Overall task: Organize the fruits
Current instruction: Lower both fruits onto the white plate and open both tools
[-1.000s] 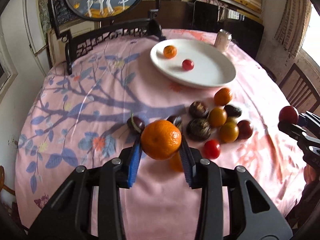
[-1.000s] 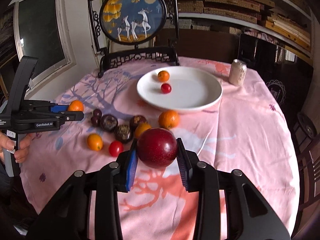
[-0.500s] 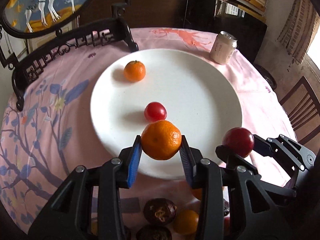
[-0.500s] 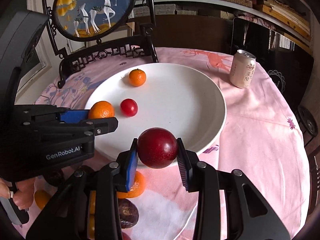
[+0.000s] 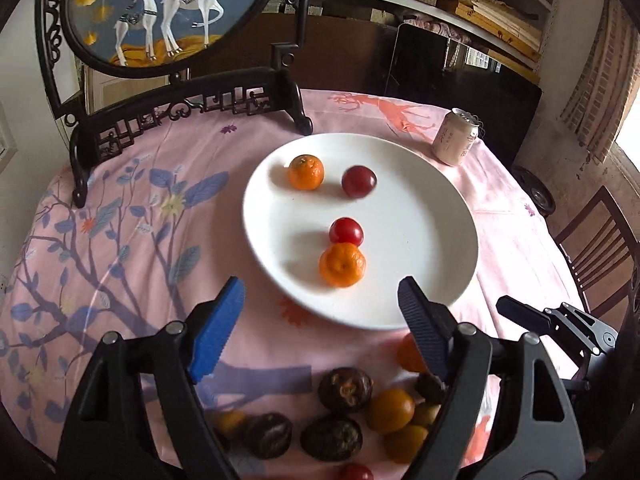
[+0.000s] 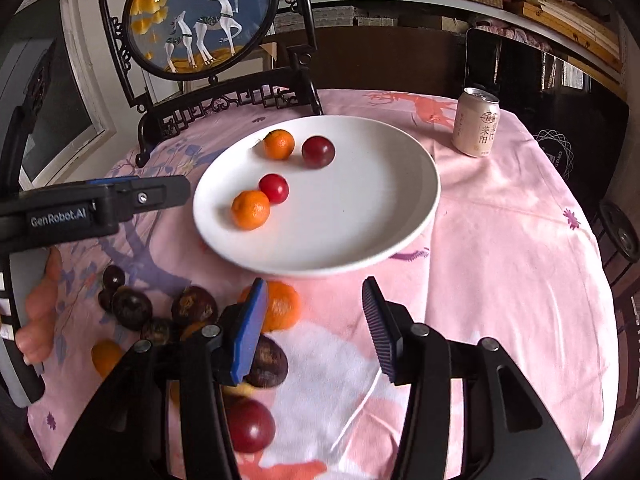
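Note:
A white plate (image 5: 432,240) (image 6: 372,216) holds two mandarins, a small red tomato (image 5: 346,231) (image 6: 274,188) and a dark red plum (image 5: 359,181) (image 6: 318,152). The near mandarin (image 5: 342,265) (image 6: 251,209) touches the tomato; the far mandarin (image 5: 306,172) (image 6: 279,144) lies beside the plum. My left gripper (image 5: 320,312) is open and empty just short of the plate's near rim. My right gripper (image 6: 316,312) is open and empty above the cloth before the plate. Loose fruit lies below both: dark passion fruits (image 5: 346,390) (image 6: 194,306), small oranges (image 5: 390,410) and a mandarin (image 6: 282,306).
A drink can (image 5: 456,138) (image 6: 476,126) stands right of the plate. A carved black stand with a round deer picture (image 5: 180,116) (image 6: 224,100) sits at the table's far edge. A dark plum (image 6: 252,426) lies close under my right gripper. A wooden chair (image 5: 596,240) stands at the right.
Both grippers have opened and drawn back from the plate. The mandarin from the left one and the plum from the right one now lie on the plate.

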Demonstrator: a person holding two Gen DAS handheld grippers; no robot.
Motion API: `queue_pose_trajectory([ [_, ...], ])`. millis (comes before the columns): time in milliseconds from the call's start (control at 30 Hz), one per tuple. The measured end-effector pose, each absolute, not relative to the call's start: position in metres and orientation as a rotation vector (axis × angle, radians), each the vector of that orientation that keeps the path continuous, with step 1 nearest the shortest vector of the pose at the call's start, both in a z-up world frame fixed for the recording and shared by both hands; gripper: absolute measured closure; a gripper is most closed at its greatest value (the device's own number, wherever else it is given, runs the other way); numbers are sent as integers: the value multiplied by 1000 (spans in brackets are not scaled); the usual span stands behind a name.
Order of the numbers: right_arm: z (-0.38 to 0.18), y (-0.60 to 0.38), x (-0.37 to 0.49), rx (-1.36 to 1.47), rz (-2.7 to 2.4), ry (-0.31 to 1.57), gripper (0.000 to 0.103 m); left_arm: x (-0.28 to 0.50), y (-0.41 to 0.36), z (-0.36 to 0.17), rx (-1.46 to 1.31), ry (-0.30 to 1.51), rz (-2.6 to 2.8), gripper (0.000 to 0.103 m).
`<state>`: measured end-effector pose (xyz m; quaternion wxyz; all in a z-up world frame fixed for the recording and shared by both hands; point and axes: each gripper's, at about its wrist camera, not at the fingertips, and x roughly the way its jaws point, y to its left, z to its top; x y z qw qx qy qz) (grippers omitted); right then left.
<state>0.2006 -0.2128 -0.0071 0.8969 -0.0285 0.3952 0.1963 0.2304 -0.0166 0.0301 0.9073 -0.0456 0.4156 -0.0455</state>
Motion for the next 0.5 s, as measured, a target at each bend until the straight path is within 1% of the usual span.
queue_pose_trajectory([
  [100,-6,-215,166,-84,433,823,54,197,-9,31,-72,875,-81,14],
  [133,-7,-215,153,-90,446,827,54,185,-7,30,-67,882,-82,13],
  [300,-16,-207,108,-155,460,835,53,134,12,13,-82,894,-68,13],
  [500,-36,-197,100,-197,431,898,53,94,32,-10,-164,943,-62,13],
])
